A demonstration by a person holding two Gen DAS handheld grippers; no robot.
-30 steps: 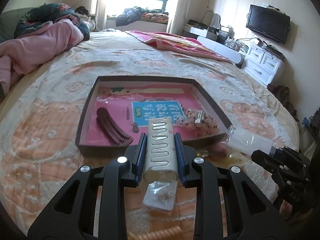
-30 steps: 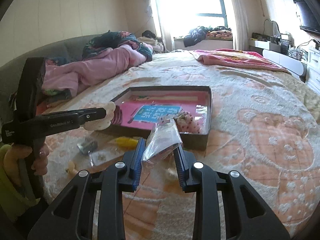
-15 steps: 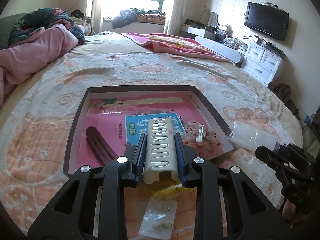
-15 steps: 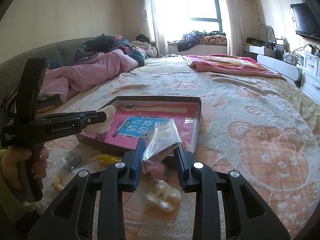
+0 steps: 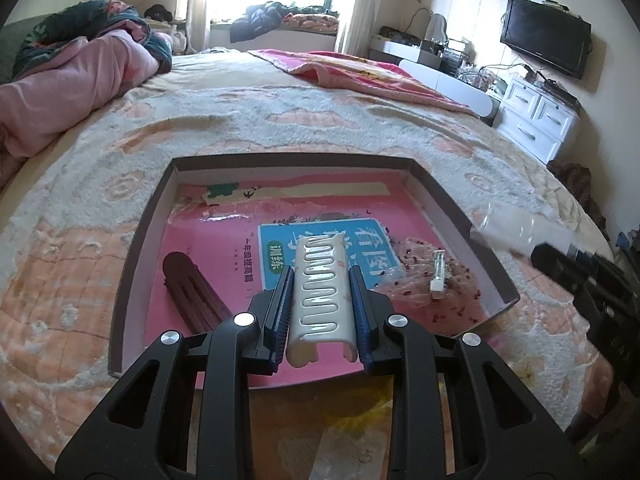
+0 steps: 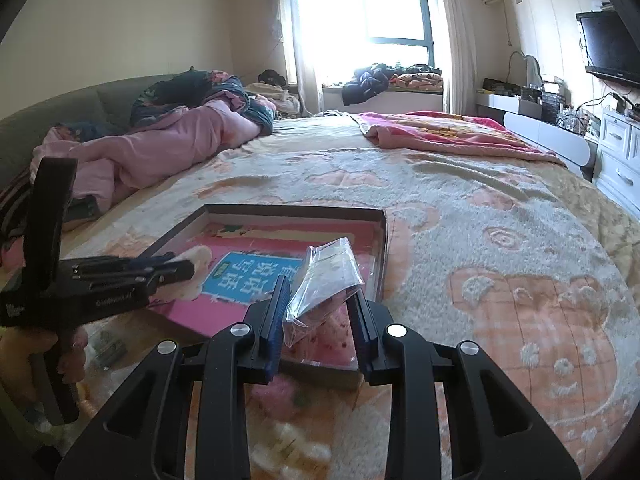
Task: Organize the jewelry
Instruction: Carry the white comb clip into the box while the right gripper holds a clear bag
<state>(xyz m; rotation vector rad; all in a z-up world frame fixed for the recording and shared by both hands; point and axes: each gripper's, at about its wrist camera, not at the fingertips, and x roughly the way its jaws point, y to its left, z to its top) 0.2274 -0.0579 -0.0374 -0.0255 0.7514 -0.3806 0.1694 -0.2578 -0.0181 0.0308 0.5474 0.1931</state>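
Two hair clips, cream [image 5: 322,288] and maroon [image 5: 191,292]; one tray [image 5: 132,256]; one clear bag [image 6: 326,276].

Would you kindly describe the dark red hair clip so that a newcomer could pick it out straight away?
Start at the shallow dark-walled box lying open on the bed's patterned blanket, its floor covered by a pink booklet. The dark red hair clip lies in the box's near left part, left of the left gripper. It alone there is maroon, long and ridged; the clip in that gripper is cream.

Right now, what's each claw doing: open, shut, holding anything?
Left claw: shut on the cream hair clip.
Right claw: shut on the clear plastic bag.
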